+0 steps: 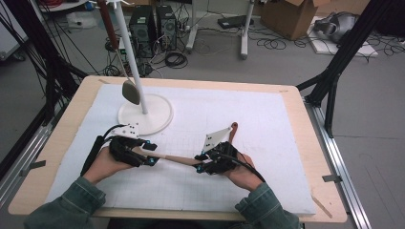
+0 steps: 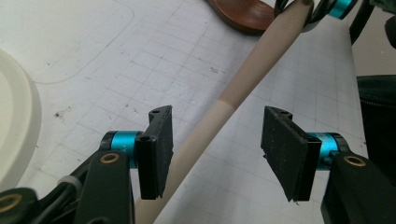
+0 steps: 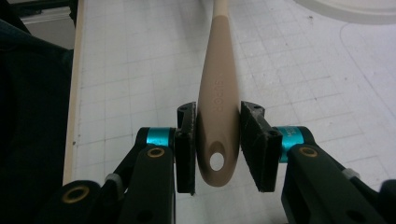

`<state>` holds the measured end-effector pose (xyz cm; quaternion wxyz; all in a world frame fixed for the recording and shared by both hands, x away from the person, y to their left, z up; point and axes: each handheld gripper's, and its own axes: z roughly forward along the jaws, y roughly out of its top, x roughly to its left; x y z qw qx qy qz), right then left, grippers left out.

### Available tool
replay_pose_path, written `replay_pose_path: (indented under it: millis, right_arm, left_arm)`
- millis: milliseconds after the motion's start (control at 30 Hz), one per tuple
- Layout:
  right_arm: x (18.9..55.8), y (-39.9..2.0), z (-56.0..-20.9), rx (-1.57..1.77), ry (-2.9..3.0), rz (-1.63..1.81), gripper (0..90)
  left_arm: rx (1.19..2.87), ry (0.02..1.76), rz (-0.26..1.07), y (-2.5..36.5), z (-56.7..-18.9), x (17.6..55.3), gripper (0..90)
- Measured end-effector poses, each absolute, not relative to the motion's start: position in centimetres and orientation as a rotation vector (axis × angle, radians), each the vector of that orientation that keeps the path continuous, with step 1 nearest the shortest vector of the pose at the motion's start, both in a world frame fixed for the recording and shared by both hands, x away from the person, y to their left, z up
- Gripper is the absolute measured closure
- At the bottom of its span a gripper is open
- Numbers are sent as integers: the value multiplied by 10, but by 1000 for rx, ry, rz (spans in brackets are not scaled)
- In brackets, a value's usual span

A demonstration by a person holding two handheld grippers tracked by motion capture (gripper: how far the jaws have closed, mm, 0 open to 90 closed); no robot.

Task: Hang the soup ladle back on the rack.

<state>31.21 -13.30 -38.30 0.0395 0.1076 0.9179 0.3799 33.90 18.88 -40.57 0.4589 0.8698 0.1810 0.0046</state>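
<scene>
Beige utensil handle bridged between two grippers above the white gridded mat.

The right gripper (image 3: 217, 144) clamps the flat, holed end of the beige handle (image 3: 218, 100), its pads pressed on both sides. The left gripper (image 2: 217, 149) stands half open around the same handle's round shaft (image 2: 205, 140); one pad lies against it, the other is clear. The handle hangs over the mat (image 1: 267, 119), nearer the table's near edge and about midway between its side edges. A brown wooden utensil (image 1: 232, 131) lies just beyond the right gripper. The white stand (image 1: 157, 117) sits toward the far left corner, a spoon (image 1: 131, 90) hanging beside its pole.
</scene>
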Motion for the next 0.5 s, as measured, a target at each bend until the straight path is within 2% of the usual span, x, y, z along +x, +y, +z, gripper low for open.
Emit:
replay_pose_path:
  millis: [500]
  right_arm:
    - [306,-130,-372,297,2800,1175,677]
  left_arm:
    - [2211,461,-26,174,-419,343,427]
